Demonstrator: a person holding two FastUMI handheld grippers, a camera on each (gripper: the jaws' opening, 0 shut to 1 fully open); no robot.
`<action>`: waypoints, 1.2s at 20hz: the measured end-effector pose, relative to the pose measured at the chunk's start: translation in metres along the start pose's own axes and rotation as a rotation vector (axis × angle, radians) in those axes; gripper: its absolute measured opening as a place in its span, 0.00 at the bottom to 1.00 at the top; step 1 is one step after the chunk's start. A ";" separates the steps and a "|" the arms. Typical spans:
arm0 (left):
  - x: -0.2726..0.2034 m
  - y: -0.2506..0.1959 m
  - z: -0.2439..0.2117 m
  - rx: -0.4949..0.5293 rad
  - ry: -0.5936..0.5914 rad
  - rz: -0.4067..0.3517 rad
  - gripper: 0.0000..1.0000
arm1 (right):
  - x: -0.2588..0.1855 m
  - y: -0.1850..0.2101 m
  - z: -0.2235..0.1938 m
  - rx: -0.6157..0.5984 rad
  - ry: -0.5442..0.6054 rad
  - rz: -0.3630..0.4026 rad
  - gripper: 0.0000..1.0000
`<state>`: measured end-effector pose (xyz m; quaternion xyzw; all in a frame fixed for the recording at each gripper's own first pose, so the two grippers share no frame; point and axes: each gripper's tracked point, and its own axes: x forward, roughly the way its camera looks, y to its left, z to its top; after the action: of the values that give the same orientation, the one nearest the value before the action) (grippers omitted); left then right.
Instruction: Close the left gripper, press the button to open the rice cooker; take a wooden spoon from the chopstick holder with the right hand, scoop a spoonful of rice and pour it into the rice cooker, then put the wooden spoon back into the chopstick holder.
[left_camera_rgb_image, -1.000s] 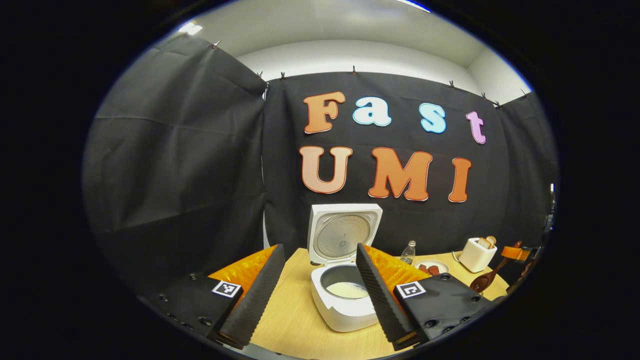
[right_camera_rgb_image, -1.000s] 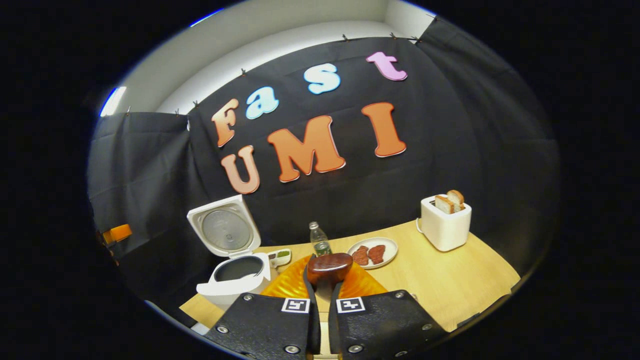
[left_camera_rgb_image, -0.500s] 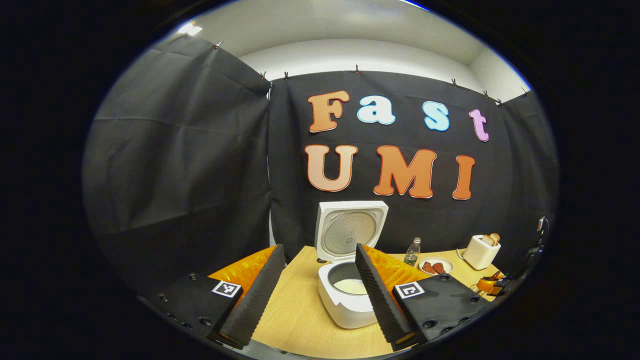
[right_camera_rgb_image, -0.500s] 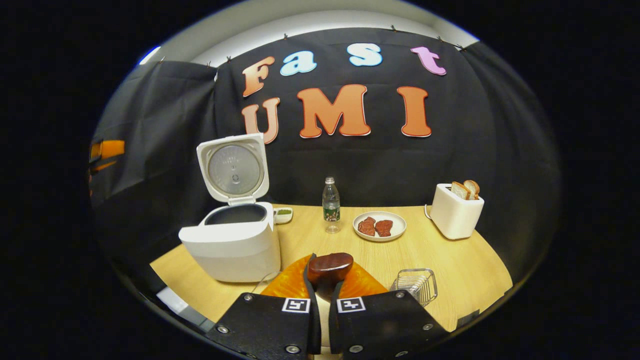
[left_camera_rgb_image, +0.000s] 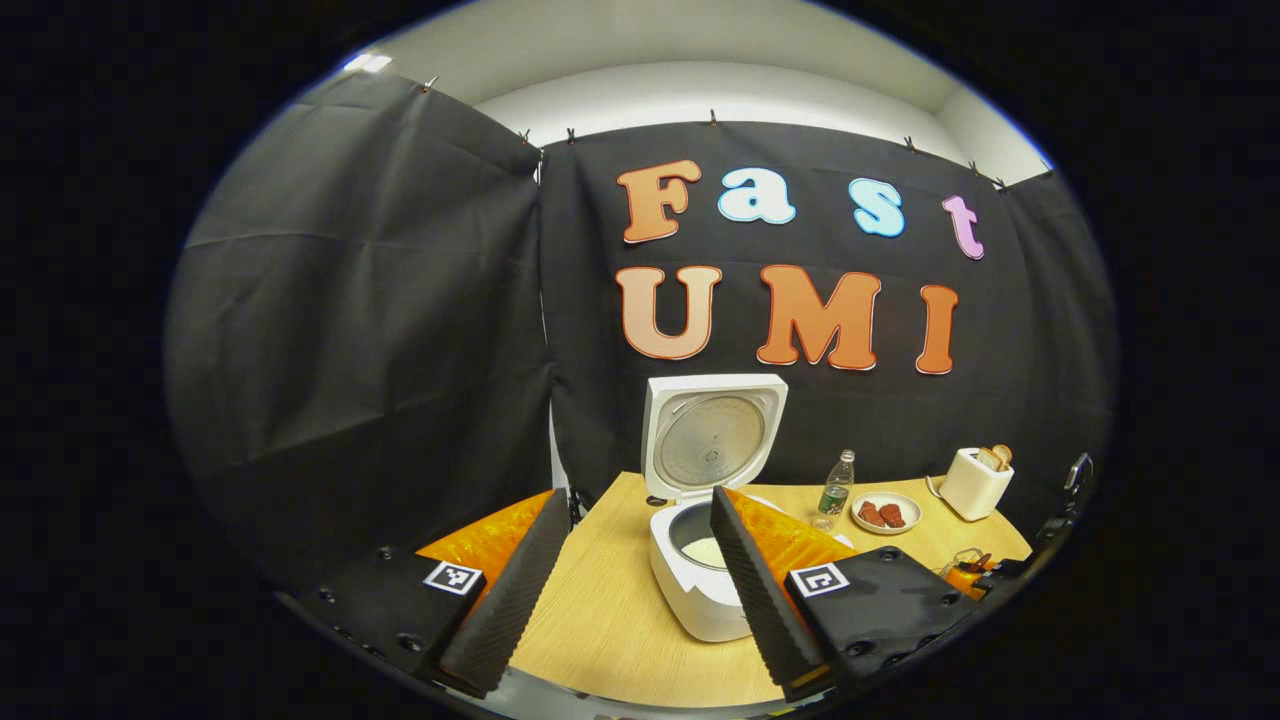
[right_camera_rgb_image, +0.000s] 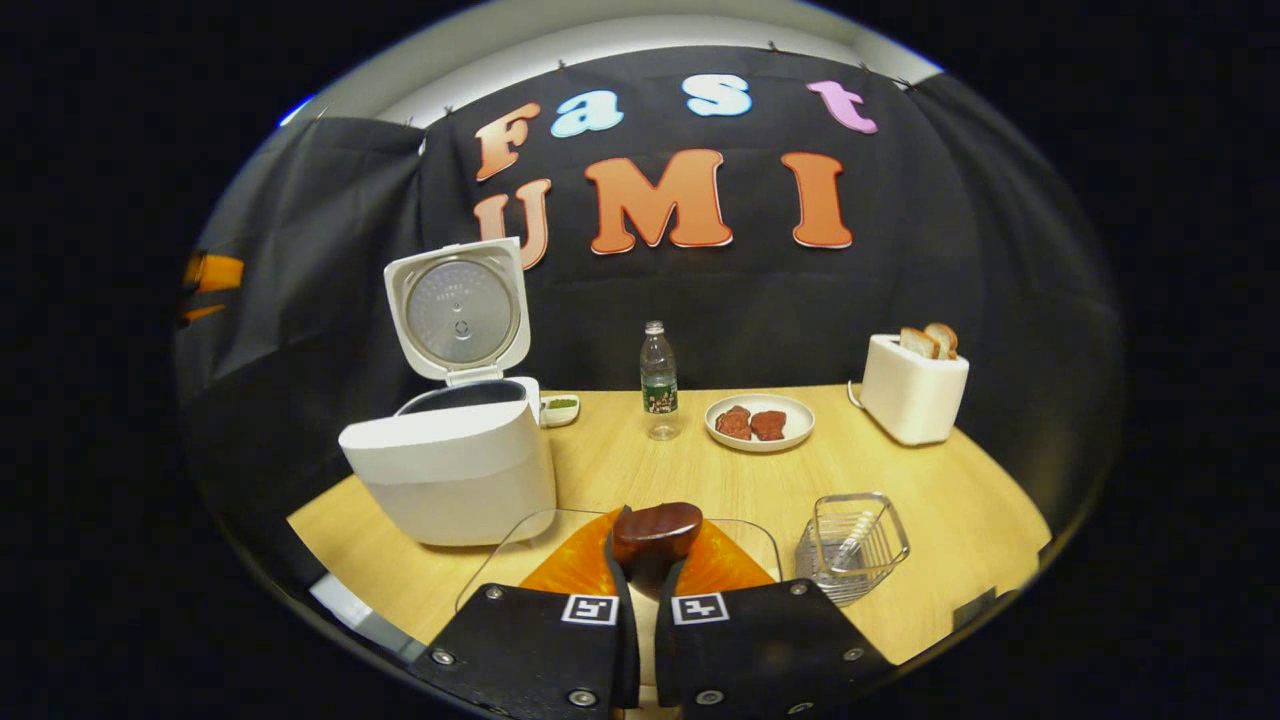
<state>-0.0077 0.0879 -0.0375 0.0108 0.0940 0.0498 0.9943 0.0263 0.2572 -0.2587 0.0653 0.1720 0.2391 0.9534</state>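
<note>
White rice cooker, dark brown wooden spoon, pale woodgrain tabletop, silver wire chopstick holder, white toaster.

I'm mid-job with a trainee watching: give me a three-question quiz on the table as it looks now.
1. True or false: the rice cooker lid is up.
2. What is the right gripper shut on? A) wooden spoon B) bottle C) toast
3. Fill in: the wire holder stands to the ____ of the right gripper in the right gripper view.

Key: 1 true; 2 A; 3 right. The left gripper stands open, holding nothing.
</note>
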 end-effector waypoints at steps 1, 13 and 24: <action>-0.002 0.000 -0.003 0.002 0.006 0.003 1.00 | 0.002 0.000 -0.001 0.045 0.003 -0.001 0.06; -0.007 0.018 -0.025 -0.057 0.047 0.039 0.96 | 0.027 -0.024 -0.010 0.547 0.012 0.019 0.05; -0.007 0.010 -0.036 -0.077 0.072 0.023 0.96 | 0.040 -0.056 -0.035 0.962 0.060 -0.056 0.05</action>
<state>-0.0222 0.0981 -0.0712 -0.0281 0.1278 0.0650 0.9893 0.0710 0.2282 -0.3143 0.4875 0.2922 0.1084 0.8156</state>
